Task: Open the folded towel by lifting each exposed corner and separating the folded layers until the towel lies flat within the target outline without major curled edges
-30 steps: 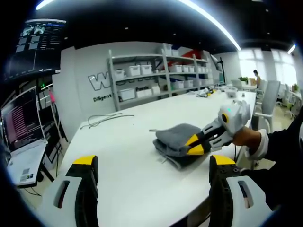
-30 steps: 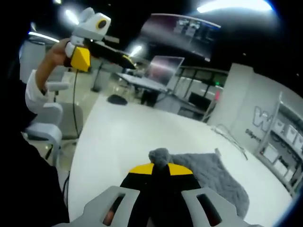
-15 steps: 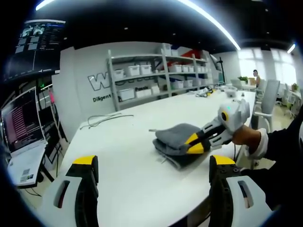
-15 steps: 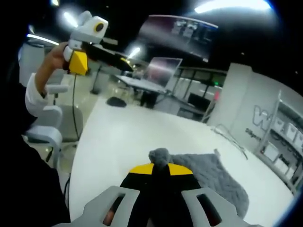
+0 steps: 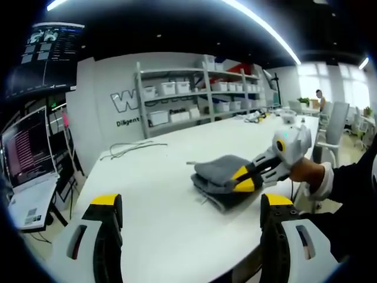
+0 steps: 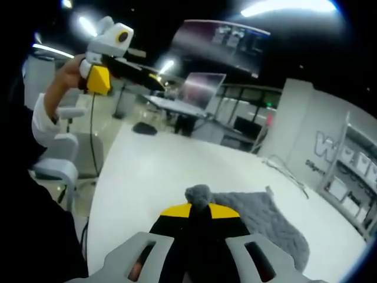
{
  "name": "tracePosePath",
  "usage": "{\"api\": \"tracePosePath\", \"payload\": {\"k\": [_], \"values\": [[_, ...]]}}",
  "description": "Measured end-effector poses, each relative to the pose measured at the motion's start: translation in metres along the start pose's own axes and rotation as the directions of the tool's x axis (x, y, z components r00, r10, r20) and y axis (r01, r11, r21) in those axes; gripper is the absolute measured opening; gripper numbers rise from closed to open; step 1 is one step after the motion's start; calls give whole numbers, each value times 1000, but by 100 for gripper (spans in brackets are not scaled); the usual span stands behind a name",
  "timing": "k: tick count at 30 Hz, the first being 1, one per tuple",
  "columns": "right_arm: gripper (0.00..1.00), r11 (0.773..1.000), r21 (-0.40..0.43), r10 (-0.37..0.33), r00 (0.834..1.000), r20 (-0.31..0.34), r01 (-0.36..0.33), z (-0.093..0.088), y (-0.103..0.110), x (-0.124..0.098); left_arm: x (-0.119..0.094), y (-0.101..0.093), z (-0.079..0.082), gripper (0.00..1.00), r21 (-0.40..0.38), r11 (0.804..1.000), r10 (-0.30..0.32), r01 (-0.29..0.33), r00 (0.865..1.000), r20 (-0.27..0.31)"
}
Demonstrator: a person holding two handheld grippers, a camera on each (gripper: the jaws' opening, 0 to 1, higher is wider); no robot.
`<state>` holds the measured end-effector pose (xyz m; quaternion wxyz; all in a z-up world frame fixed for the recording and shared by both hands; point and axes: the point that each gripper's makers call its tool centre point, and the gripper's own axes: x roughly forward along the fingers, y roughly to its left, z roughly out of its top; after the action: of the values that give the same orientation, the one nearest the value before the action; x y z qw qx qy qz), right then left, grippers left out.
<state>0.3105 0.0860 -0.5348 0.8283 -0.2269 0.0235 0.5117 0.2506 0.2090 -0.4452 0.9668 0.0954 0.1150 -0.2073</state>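
**Right gripper pinches the towel's corner; left gripper held high with jaws apart**

Left gripper view looks across a broad white table [image 5: 147,177] whose smooth top lies bare all around the grey towel [image 5: 219,172]. The towel sits folded in soft, plush layers toward the table's right side, near the edge where the person's hand [image 5: 305,170] holds the right gripper [image 5: 243,179]. That gripper's yellow-tipped jaws are closed on the towel's near corner. The left gripper [image 5: 191,206] has its own jaws spread wide with nothing between them, raised above the near table edge. A thin loose cable [image 5: 126,150] lies on the far part of the top, well apart from the towel. Behind the table stands a metal shelf rack [image 5: 200,91] holding pale bins, and a laptop [image 5: 26,150] with a lit screen stands off the table's left side.

In the right gripper view, the right gripper [image 6: 200,207] clamps a bunched tuft of the fuzzy fabric between its tips, and the rest of the towel [image 6: 265,221] spreads rumpled beyond toward the right. Smooth white surface stretches to the left up to the rounded table rim. The left gripper [image 6: 154,80] is held in the air above that rim in a hand [image 6: 66,73].
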Motion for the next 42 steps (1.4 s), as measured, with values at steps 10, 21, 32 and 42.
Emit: {"api": "tracePosePath", "payload": {"k": [10, 21, 32, 42], "values": [[4, 1000, 14, 0, 1000, 9, 0, 2, -2, -3, 1, -2, -1, 96, 3, 1000, -3, 3, 1000, -3], [3, 999, 32, 6, 1000, 11, -7, 2, -2, -6, 0, -2, -1, 96, 2, 1000, -4, 4, 1000, -4], [3, 999, 51, 5, 1000, 19, -6, 2, -5, -8, 2, -2, -2, 96, 2, 1000, -9, 9, 1000, -8], [3, 998, 68, -3, 999, 34, 1, 6, -11, -11, 4, -2, -2, 96, 2, 1000, -10, 10, 1000, -11]]}}
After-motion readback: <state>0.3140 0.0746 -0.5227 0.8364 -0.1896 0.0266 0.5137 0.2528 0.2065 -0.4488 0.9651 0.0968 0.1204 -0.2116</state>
